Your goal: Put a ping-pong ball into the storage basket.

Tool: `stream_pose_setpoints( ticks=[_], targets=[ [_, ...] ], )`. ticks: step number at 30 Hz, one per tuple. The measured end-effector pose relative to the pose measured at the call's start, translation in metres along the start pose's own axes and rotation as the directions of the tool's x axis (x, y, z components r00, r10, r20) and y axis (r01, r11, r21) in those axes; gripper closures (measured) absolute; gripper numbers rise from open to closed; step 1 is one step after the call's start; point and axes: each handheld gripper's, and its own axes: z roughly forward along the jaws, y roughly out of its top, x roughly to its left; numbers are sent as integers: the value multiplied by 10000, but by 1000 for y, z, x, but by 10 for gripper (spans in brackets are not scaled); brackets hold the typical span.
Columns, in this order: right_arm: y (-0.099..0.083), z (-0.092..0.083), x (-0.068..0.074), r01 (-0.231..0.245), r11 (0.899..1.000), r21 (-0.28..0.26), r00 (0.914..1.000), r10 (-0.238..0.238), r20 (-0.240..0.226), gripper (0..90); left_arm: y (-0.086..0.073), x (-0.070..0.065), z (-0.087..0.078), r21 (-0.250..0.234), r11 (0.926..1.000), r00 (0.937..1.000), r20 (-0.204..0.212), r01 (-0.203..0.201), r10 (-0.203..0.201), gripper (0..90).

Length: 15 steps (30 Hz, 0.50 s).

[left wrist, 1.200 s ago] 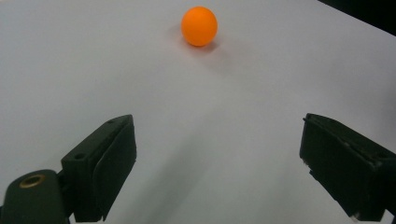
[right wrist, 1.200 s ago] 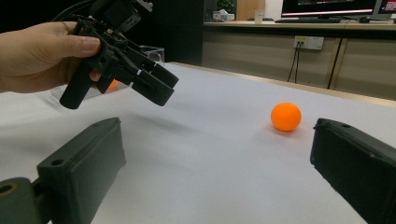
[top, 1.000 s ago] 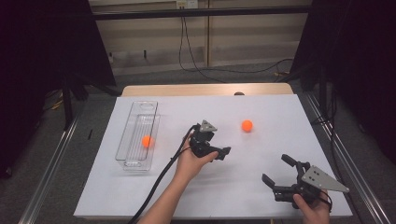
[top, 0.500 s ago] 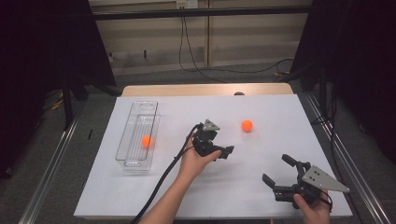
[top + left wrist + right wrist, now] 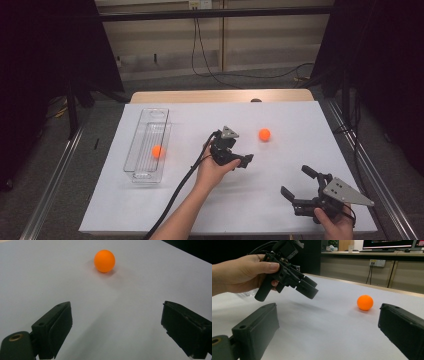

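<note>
High view showed, from left to right, a clear tray [image 5: 148,145] left of centre with one orange ball inside, then the left gripper [image 5: 239,158] at mid-frame, jaws spread and holding nothing. The loose orange ball [image 5: 264,134] lay on the white table [image 5: 300,120] just up and right of those jaws, straight ahead in the left gripper view, being round with no long axis. That hand was the nearer, wrist angled toward the ball. The right gripper [image 5: 298,184] waited at lower right, released too.
</note>
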Motion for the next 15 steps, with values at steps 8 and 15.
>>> stream_pose_setpoints(
  ticks=[8, 15],
  targets=[
    [0, 0, 0, 4, 10000, 2, 10000, -4, 0, 23, 3, -1, 5, -75, 10000, 10000, 22, 8, -8, 102],
    [0, 0, 0, 2, 10000, 15, 10000, -2, 7, 23, 5, 3, 8, -100, 9998, 9999, -23, 145, -145, 102]
  ],
)
